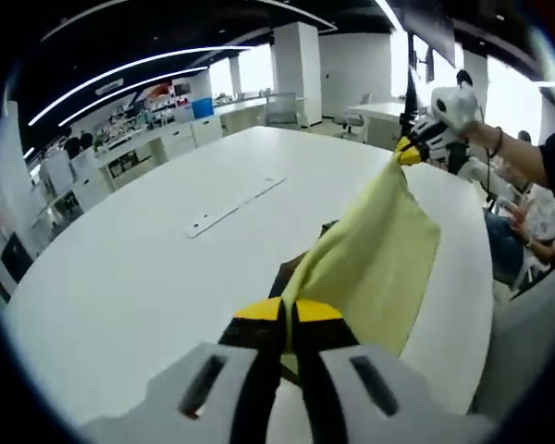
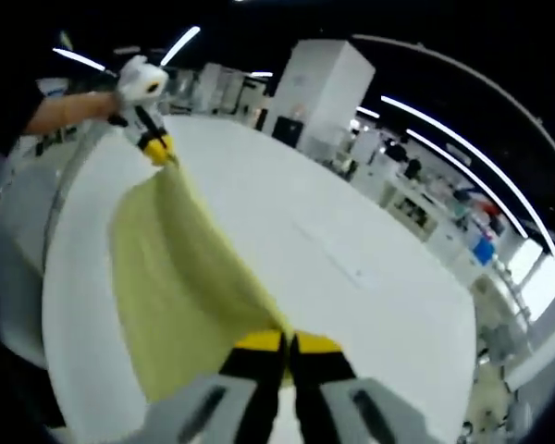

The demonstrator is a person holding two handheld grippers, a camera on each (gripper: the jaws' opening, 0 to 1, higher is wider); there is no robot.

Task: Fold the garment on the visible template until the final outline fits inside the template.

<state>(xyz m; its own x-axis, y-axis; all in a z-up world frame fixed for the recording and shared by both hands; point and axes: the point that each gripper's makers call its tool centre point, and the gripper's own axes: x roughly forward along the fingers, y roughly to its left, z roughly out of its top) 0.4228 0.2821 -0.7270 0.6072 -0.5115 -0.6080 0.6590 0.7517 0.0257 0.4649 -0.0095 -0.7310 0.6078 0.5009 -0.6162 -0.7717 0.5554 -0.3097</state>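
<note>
The yellow garment (image 1: 379, 250) hangs stretched in the air between the two grippers, lifted off the white bench (image 1: 148, 268). In the left gripper view the left gripper (image 1: 287, 314) has its jaws pressed together on one corner of the cloth, and the right gripper (image 1: 409, 148) pinches the opposite corner on the far right. The right gripper view confirms it: the right gripper (image 2: 287, 344) clamps the near corner, and the left gripper (image 2: 157, 146) holds the far one. The long axis of the held edge runs straight from one gripper to the other, with the cloth sagging below that line. A dark patch (image 1: 291, 268) on the bench, half hidden under the cloth, may be the template; I cannot tell for sure. It lies nearer the left gripper. Count: one garment, two grippers, one bench.
</note>
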